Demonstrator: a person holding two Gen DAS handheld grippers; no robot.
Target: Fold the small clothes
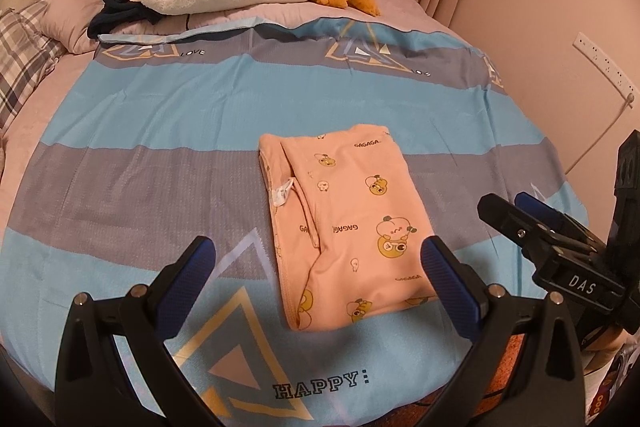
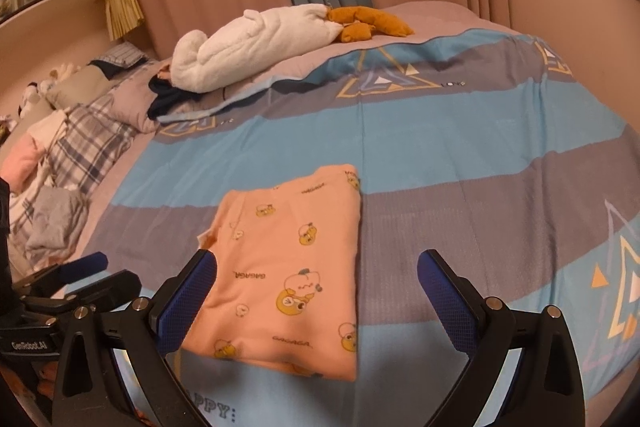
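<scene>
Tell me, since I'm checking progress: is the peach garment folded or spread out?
Folded. The peach garment lies as a compact layered rectangle on the striped bedcover, its care label showing at a doubled edge. Neither tongs touch it.

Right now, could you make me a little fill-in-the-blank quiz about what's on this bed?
1. The folded garment is printed with the word ____.
2. Both the left tool and the right tool are ____.
3. The bedspread near the left tool reads ____.
4. The white plush has ____ feet.

Missing: GAGAGA; open; HAPPY; orange
</scene>
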